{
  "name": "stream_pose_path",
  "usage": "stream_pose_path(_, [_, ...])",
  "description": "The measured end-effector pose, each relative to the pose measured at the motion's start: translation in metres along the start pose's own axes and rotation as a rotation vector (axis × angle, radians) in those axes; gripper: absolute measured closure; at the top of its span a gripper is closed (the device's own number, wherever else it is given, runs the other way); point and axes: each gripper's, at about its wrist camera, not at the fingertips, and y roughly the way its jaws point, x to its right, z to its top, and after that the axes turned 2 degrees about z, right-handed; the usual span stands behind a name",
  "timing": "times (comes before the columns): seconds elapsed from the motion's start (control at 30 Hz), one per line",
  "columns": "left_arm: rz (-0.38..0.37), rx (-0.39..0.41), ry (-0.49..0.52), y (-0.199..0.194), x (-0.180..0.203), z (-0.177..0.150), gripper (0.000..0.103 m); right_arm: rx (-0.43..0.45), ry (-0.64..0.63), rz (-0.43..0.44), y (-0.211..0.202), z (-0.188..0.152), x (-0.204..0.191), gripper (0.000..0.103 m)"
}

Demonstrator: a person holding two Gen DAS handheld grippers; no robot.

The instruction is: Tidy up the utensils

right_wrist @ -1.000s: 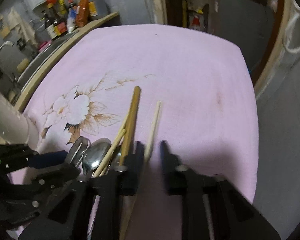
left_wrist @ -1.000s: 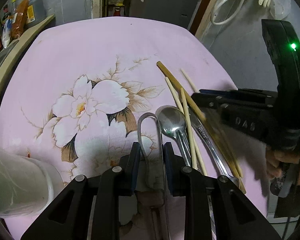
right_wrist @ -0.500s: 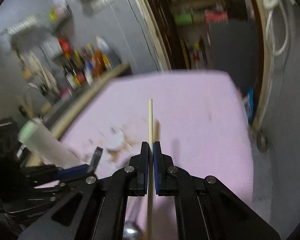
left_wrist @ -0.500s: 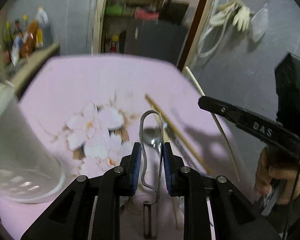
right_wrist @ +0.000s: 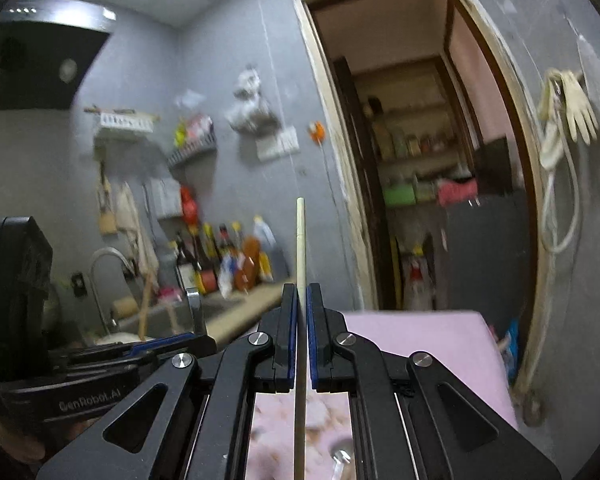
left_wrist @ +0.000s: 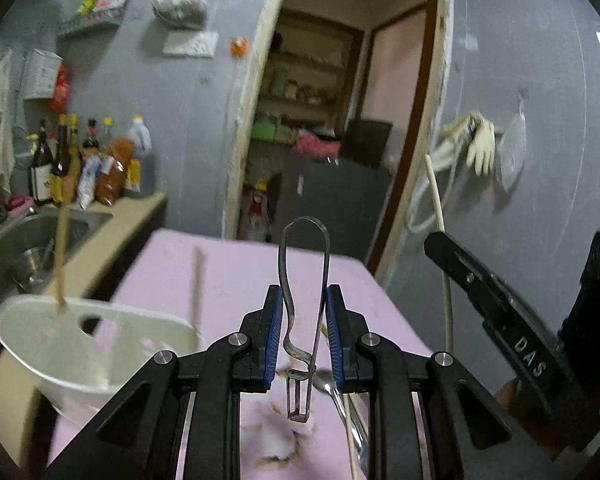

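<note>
My left gripper [left_wrist: 301,300] is shut on a steel peeler [left_wrist: 305,280] with a looped handle, held upright above the pink cloth [left_wrist: 236,264]. My right gripper [right_wrist: 299,300] is shut on a pale chopstick [right_wrist: 300,240] that stands upright; it also shows in the left wrist view [left_wrist: 440,232]. A white utensil holder [left_wrist: 84,344] sits at the lower left with a wooden chopstick [left_wrist: 61,256] in it. A spoon [left_wrist: 332,384] and more chopsticks lie on the cloth below my left gripper.
A sink [left_wrist: 24,248] and counter with bottles [left_wrist: 80,160] run along the left. A doorway [left_wrist: 332,128] opens behind the table. Gloves and a hose [left_wrist: 472,148] hang on the right wall. The right gripper body [left_wrist: 520,336] is close on the right.
Both grippers have risen and tilted up from the table. The right one closed on the pale chopstick and lifted it; the left lifted the peeler toward the white holder.
</note>
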Motion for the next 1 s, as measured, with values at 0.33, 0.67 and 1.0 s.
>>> stream_pose_path(0.33, [0.094, 0.123, -0.07, -0.054, -0.069, 0.059, 0.085, 0.166, 0.019, 0.094, 0.03, 0.027, -0.056, 0.1])
stream_pose_path(0.67, [0.256, 0.174, -0.162, -0.078, -0.163, 0.069, 0.085, 0.223, 0.024, 0.159, 0.067, 0.017, -0.104, 0.1])
stream_pose_path(1.0, [0.287, 0.111, -0.14, -0.051, -0.183, 0.037, 0.085, 0.159, -0.017, 0.125, 0.105, -0.012, -0.12, 0.1])
